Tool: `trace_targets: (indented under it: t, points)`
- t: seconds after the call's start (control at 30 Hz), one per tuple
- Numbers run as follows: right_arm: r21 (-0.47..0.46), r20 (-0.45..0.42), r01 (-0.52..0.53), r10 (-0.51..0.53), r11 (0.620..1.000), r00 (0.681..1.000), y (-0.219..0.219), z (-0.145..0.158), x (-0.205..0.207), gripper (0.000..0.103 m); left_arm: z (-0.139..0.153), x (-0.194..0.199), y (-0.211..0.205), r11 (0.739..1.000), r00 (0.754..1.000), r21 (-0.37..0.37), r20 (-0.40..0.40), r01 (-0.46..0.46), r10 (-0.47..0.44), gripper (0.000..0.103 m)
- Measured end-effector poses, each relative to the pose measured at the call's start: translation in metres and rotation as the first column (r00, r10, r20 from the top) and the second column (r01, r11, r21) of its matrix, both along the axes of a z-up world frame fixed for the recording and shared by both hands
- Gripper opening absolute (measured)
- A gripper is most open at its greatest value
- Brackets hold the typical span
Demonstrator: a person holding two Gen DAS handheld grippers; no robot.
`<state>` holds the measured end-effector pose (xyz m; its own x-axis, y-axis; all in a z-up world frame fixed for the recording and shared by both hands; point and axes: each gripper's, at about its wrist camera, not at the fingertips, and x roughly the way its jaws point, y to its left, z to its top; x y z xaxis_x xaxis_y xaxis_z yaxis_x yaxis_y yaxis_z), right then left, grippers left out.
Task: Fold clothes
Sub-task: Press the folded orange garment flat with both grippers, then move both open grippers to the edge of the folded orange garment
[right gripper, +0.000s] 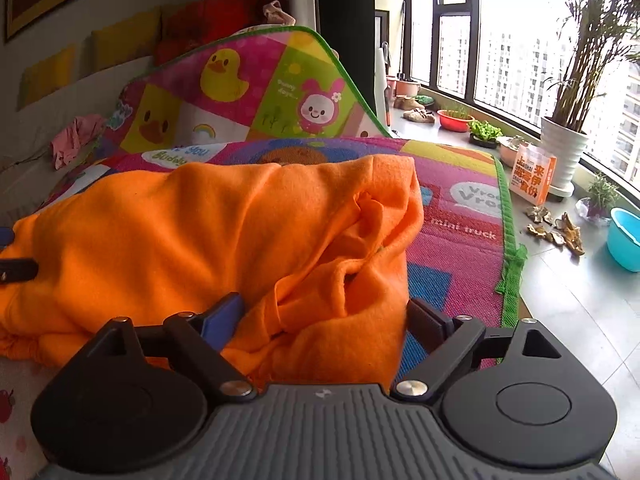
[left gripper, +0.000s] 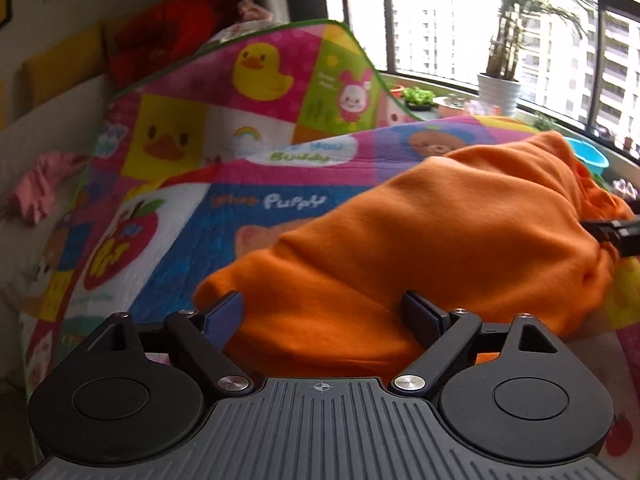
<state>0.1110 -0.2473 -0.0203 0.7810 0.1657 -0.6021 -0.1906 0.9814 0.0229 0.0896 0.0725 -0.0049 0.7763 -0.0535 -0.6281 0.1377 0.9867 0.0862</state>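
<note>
An orange fleece garment (left gripper: 420, 232) lies bunched on a colourful cartoon play mat (left gripper: 224, 216). My left gripper (left gripper: 324, 312) is open, its fingers standing apart on either side of the garment's near edge. My right gripper (right gripper: 324, 316) is open too, its fingers astride a rumpled fold at the garment's (right gripper: 224, 232) right end. Each gripper's tip shows in the other's view, the right one in the left wrist view (left gripper: 616, 232) and the left one in the right wrist view (right gripper: 16, 268). Neither pinches the cloth.
The mat (right gripper: 452, 208) curls up at the back against a sofa with yellow cushions (right gripper: 120, 40). Pink clothes (right gripper: 76, 136) lie at the left. On the grey window ledge stand a white plant pot (right gripper: 564, 152), an orange box (right gripper: 532, 180) and a blue basin (right gripper: 626, 240).
</note>
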Motion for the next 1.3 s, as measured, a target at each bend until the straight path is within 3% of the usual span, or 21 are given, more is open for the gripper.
trace_targets:
  t: [0.1, 0.23, 0.4, 0.53, 0.63, 0.73, 0.8, 0.83, 1.0, 1.1, 1.17, 1.3]
  points:
    - [-0.023, -0.002, -0.010, 0.010, 1.000, 1.000, 0.002, 0.001, -0.006, 0.088, 0.010, -0.005, 0.009, 0.998, 0.999, -0.049, 0.007, -0.034, 0.035, 0.087]
    - [-0.019, -0.015, -0.016, 0.016, 1.000, 1.000, 0.001, 0.002, -0.008, 0.088, 0.030, -0.020, 0.016, 0.985, 0.999, -0.171, 0.026, -0.027, 0.032, 0.087]
    - [0.030, -0.003, -0.026, 0.026, 0.999, 1.000, -0.006, 0.009, -0.011, 0.088, 0.033, -0.029, 0.011, 0.950, 0.997, -0.305, -0.012, 0.065, -0.073, 0.085]
    - [0.094, 0.088, 0.005, -0.014, 0.996, 0.996, -0.020, 0.035, -0.014, 0.088, 0.010, -0.019, -0.004, 0.952, 0.990, -0.293, -0.080, 0.087, -0.115, 0.077]
    - [0.085, 0.132, 0.017, -0.028, 0.996, 0.991, -0.023, 0.050, -0.009, 0.088, -0.003, -0.013, -0.012, 0.964, 0.989, -0.252, -0.094, 0.088, -0.115, 0.080]
    - [0.004, 0.082, 0.014, -0.014, 1.000, 0.996, -0.015, 0.041, 0.005, 0.089, -0.007, -0.014, -0.017, 0.979, 0.992, -0.180, -0.064, 0.097, -0.111, 0.082]
    - [-0.084, 0.002, -0.006, 0.006, 0.996, 1.000, -0.004, 0.021, 0.011, 0.089, -0.007, -0.016, -0.013, 0.983, 0.994, -0.165, -0.059, 0.086, -0.097, 0.082]
    - [-0.108, -0.023, -0.022, 0.019, 0.994, 1.000, -0.001, 0.010, 0.010, 0.089, -0.005, -0.017, -0.010, 0.983, 0.995, -0.170, -0.061, 0.073, -0.085, 0.082]
    - [-0.106, 0.022, -0.020, 0.022, 0.994, 1.000, -0.002, 0.010, 0.001, 0.090, 0.010, -0.025, 0.016, 0.967, 0.997, -0.255, -0.071, -0.009, -0.009, 0.081]
    - [-0.085, 0.074, -0.026, 0.033, 0.996, 0.997, 0.000, 0.025, -0.005, 0.090, 0.008, -0.025, 0.033, 0.947, 0.993, -0.315, -0.112, -0.058, 0.024, 0.081]
    - [-0.065, 0.128, -0.049, 0.057, 0.997, 0.990, 0.006, 0.039, -0.011, 0.090, 0.002, -0.024, 0.037, 0.946, 0.989, -0.316, -0.142, -0.074, 0.030, 0.081]
    - [-0.024, 0.188, -0.166, 0.167, 0.986, 0.968, 0.035, 0.061, -0.018, 0.090, -0.011, -0.021, 0.041, 0.925, 0.982, -0.368, -0.189, -0.090, 0.020, 0.081]
